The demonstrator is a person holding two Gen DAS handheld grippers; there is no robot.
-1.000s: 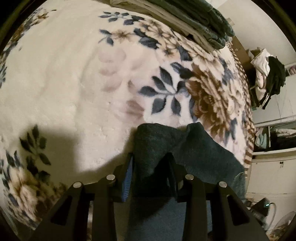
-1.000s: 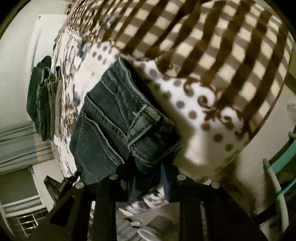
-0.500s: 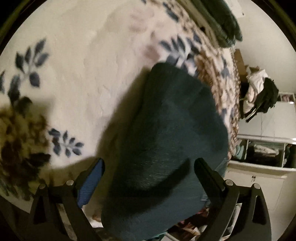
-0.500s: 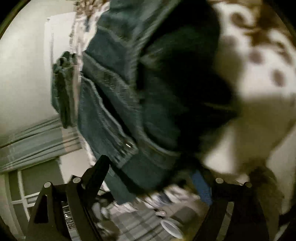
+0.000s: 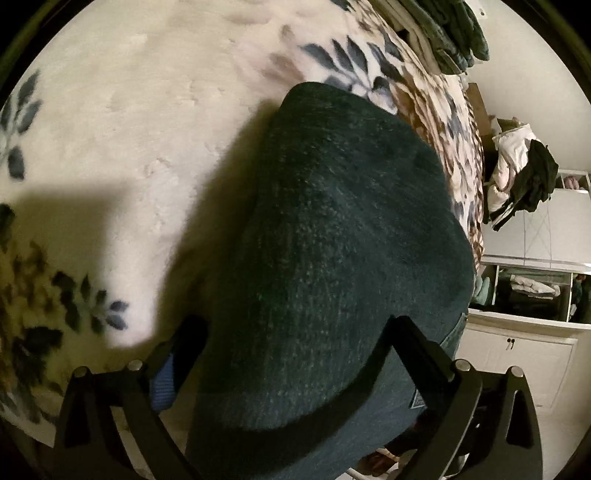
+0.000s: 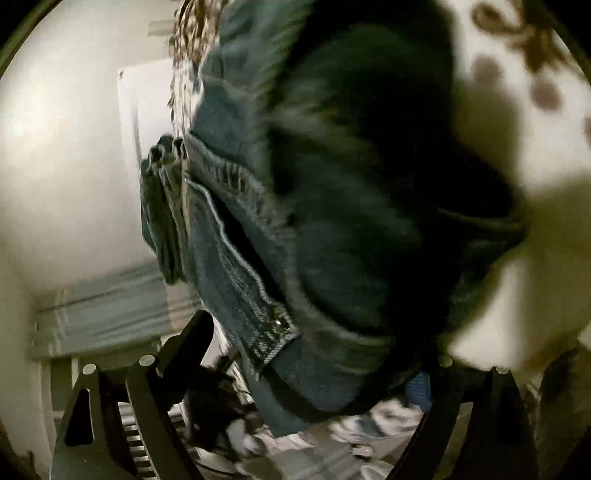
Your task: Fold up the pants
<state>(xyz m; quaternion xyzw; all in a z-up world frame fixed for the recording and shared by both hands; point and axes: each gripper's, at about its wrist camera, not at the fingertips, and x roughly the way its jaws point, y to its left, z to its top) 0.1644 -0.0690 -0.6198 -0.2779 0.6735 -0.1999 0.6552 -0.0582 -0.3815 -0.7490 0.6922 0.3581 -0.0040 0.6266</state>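
Dark blue jeans lie folded on a cream floral blanket. In the left wrist view the folded bundle fills the middle, its dark inner fabric up. My left gripper is open, its fingers spread on either side of the bundle. In the right wrist view the jeans show a stitched waistband and rivet, blurred. My right gripper is open, its fingers wide apart around the near end of the jeans.
A stack of folded clothes sits at the far end of the bed. Clothes hang on a rack by a white cabinet at the right. A wall and curtain show left in the right wrist view.
Both grippers have opened and let go of the jeans. Both cameras have dropped closer to the bundle, which now lies folded over on the blanket.
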